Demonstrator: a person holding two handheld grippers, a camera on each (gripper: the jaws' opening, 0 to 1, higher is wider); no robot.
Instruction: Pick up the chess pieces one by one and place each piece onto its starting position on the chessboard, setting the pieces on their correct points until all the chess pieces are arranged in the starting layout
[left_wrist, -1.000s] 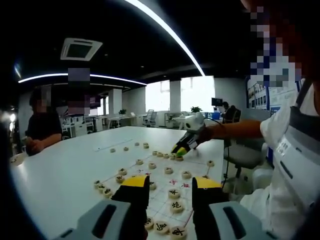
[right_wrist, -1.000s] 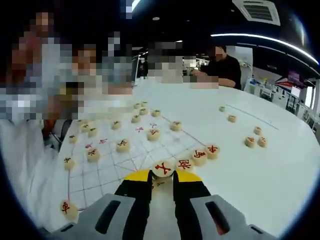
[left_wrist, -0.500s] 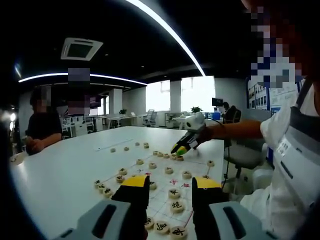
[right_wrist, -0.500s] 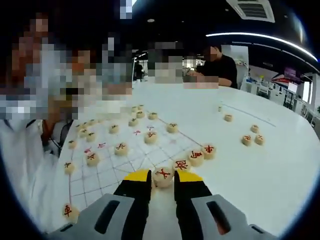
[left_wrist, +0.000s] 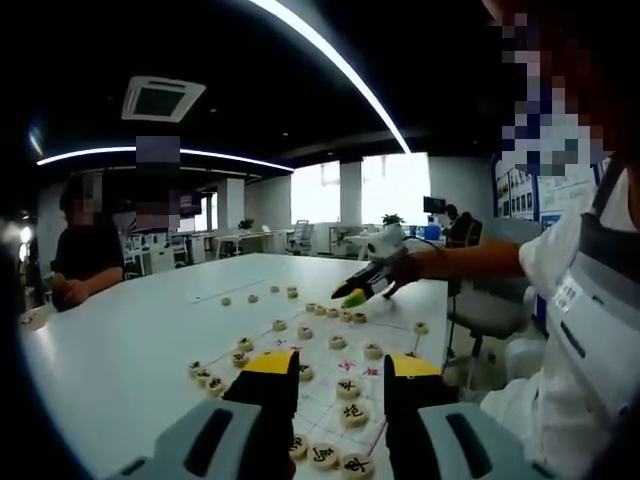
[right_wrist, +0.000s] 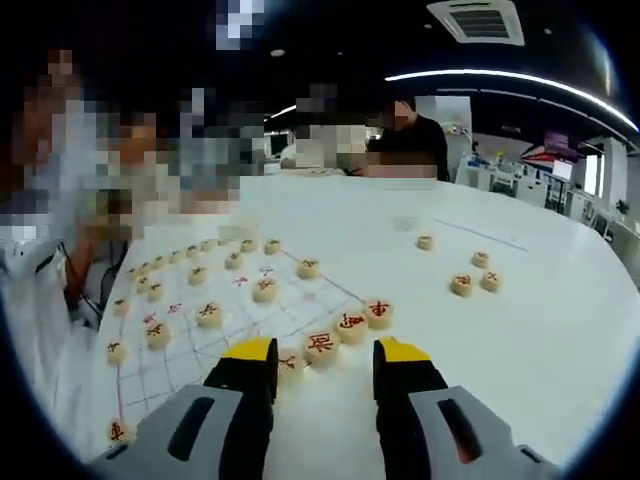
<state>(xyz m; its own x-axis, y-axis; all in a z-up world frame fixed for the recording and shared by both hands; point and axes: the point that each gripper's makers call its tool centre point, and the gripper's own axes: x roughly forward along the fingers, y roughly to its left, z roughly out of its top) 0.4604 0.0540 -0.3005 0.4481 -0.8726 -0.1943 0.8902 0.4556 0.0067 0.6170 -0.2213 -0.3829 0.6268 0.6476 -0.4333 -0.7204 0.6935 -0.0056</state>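
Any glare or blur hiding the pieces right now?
Left gripper view: bright windows blow out behind; the round wooden chess pieces stay legible. Right gripper view: ceiling strip light glares, fisheye bends the white table, red characters stay sharp.

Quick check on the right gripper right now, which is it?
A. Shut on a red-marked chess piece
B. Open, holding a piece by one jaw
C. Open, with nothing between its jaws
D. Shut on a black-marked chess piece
C. In the right gripper view the right gripper has its jaws spread apart, and the red-marked chess pieces rest on the chessboard ahead of the tips, not gripped.
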